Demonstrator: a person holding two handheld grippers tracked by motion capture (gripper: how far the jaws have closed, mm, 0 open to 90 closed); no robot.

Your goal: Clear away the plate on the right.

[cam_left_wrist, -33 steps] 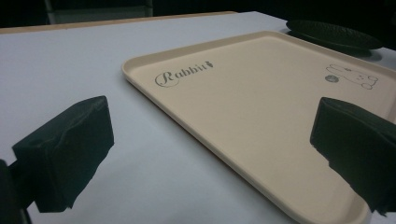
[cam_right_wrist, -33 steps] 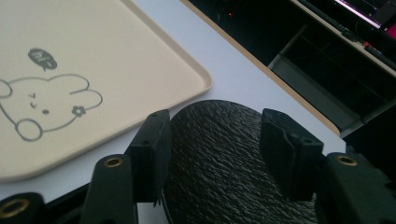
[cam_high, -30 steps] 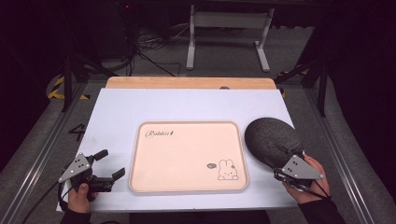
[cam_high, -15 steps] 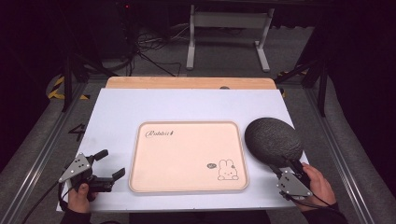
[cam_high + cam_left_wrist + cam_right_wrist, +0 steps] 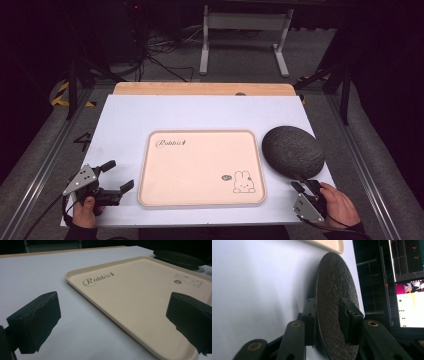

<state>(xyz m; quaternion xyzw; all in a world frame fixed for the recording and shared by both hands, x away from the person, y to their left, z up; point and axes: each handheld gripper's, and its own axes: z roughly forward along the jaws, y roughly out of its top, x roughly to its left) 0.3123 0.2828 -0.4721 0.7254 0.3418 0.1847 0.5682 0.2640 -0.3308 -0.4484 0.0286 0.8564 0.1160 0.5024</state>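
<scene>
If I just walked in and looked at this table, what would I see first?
First you'd spot the big peach-coloured tray in the middle of the white table, with a little rabbit drawing in its near right corner. Right beside it, on the right, lies a dark, rough-looking round plate, and the right gripper has been closing its jaws on the plate's near rim, one jaw above it and one below. The left gripper waits open by the tray's left edge.

The white worktop [image 5: 200, 115] is evenly lit from above; surroundings stay dark. The dark textured round plate [image 5: 293, 152] casts a soft shadow. In the left gripper view the near black fingers [image 5: 35, 320] are blurred. The high view is slightly soft
</scene>
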